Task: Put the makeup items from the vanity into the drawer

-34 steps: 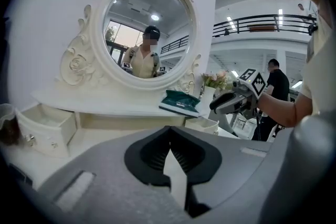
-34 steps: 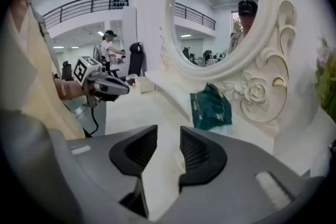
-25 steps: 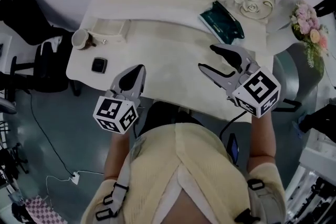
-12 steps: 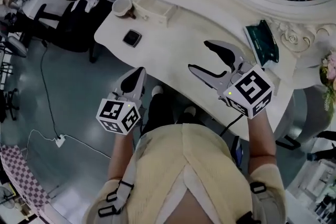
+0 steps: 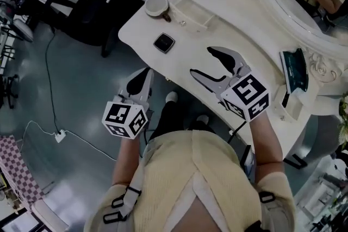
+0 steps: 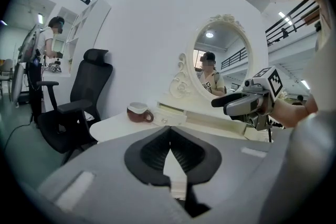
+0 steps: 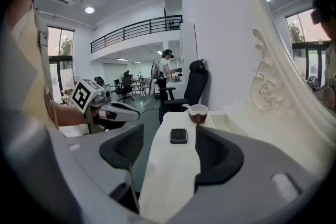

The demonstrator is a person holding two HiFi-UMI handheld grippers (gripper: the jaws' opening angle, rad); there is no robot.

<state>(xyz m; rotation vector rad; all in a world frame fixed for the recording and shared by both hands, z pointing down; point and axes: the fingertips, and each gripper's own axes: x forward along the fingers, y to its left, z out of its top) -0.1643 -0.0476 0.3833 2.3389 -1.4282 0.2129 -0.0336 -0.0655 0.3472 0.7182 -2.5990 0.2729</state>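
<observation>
A black square compact lies on the white vanity, close to its front edge. A little beyond it an open shallow drawer sits on the vanity top. My right gripper hovers over the vanity; its jaws are opening wide with nothing between them, and the compact lies ahead of them. My left gripper is shut and empty, off the vanity's front edge above the floor. A teal item rests at the far right by the mirror.
A brown-and-white cup stands at the vanity's left end beside the drawer. The ornate oval mirror rises behind. A small white box sits at the right edge. A black office chair stands left of the vanity.
The head view has swung, so the vanity now runs diagonally and the compact sits nearer my right gripper. The right jaws have spread wider. The left gripper stays shut.
</observation>
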